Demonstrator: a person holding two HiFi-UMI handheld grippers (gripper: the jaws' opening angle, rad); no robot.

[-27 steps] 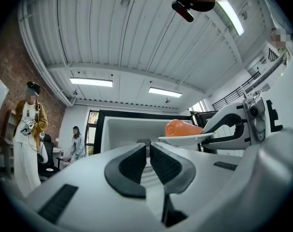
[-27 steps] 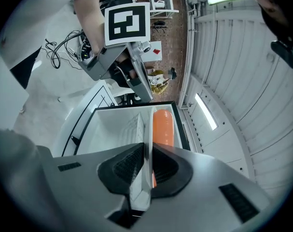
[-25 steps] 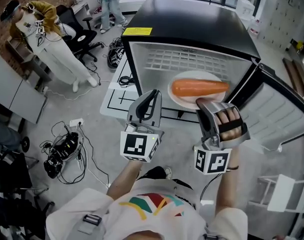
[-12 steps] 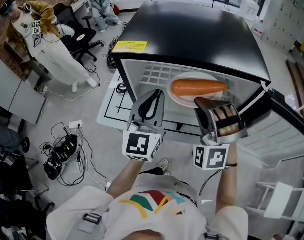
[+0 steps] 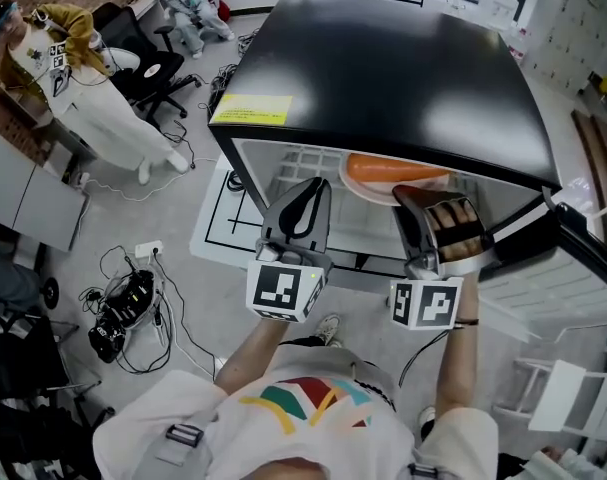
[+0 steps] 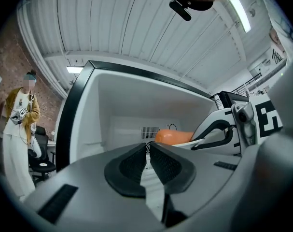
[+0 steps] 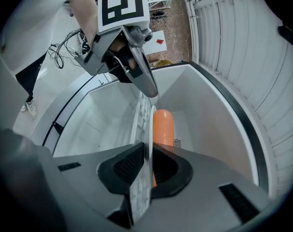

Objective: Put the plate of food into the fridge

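Right gripper (image 7: 148, 145): jaws clamped on the rim of the plate (image 7: 149, 120). The carrot (image 7: 162, 127) lies on the plate, inside the fridge (image 5: 403, 78), over its wire shelf (image 5: 298, 160). Left gripper (image 6: 148, 145), at 9 o'clock of the right gripper: jaws together, nothing held.

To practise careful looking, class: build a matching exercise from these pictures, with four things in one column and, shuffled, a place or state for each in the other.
Things:
1. left gripper
2. right gripper
3. carrot
4. yellow label

Places or states:
A. lies on the plate
B. clamped on the plate's rim
C. stuck on the fridge's black top
D. jaws together, holding nothing

Pairs: 1-D, 2-B, 3-A, 4-C
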